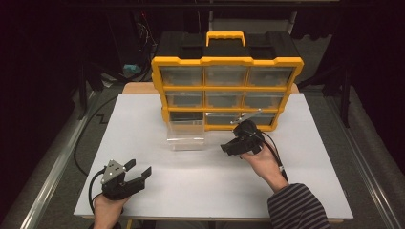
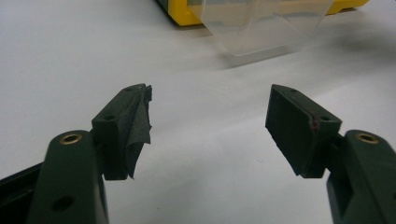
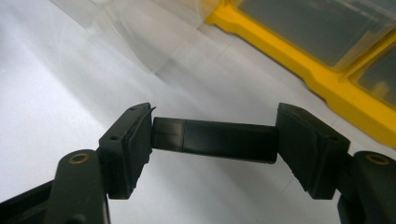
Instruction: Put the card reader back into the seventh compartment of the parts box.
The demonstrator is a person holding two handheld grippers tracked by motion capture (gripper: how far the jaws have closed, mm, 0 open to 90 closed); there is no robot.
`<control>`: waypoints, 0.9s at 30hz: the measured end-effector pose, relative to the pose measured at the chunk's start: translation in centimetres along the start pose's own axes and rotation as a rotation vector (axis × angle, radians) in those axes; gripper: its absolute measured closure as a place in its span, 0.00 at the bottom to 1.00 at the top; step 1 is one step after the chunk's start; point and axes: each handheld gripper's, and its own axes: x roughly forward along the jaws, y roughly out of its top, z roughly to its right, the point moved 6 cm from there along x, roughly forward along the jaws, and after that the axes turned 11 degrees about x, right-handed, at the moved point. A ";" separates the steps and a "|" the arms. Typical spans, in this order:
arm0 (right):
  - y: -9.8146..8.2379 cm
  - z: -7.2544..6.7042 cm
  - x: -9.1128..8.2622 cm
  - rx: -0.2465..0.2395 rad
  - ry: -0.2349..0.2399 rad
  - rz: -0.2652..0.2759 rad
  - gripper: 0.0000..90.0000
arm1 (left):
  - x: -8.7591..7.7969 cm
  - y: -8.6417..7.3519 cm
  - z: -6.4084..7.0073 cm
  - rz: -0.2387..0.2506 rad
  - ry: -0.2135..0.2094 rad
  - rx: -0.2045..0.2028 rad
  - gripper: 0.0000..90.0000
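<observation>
My right gripper (image 3: 212, 140) is shut on a small black stick-shaped object (image 3: 219, 141), held end to end between its pads above the white table. From the high view this gripper (image 1: 228, 148) hovers just right of a clear plastic drawer (image 1: 185, 134) that stands pulled out in front of the yellow-and-black organizer (image 1: 227, 87). My left gripper (image 1: 139, 170) rests at the near left of the table with its jaws wide apart and nothing between them. In the left gripper view (image 2: 210, 112) the clear drawer (image 2: 261, 25) lies ahead of it.
The organizer has a grid of clear drawers and a yellow handle (image 1: 225, 37) on top. A white tabletop (image 1: 310, 157) spreads around both hands. Metal rails (image 1: 52, 157) run along the table's sides, and a black cable (image 1: 82, 143) trails at the left.
</observation>
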 end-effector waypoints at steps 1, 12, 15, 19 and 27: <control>0.1 0.0 -0.2 0.002 0.002 0.002 0.33 | 0.0 0.0 0.0 0.000 0.000 0.000 0.35; 1.6 -0.5 -1.9 -0.018 0.008 0.023 0.33 | 0.0 0.0 0.0 -0.001 0.000 0.000 0.35; 2.0 -0.9 -2.1 -0.020 0.009 0.025 0.33 | 0.0 0.0 0.0 0.000 -0.001 0.000 0.35; 2.7 -1.4 -2.2 -0.035 0.011 0.031 0.33 | 0.0 0.0 0.0 -0.001 -0.001 0.000 0.35; 4.0 -2.4 -2.1 -0.053 0.024 0.037 0.33 | 0.0 0.0 0.0 -0.002 -0.002 0.001 0.35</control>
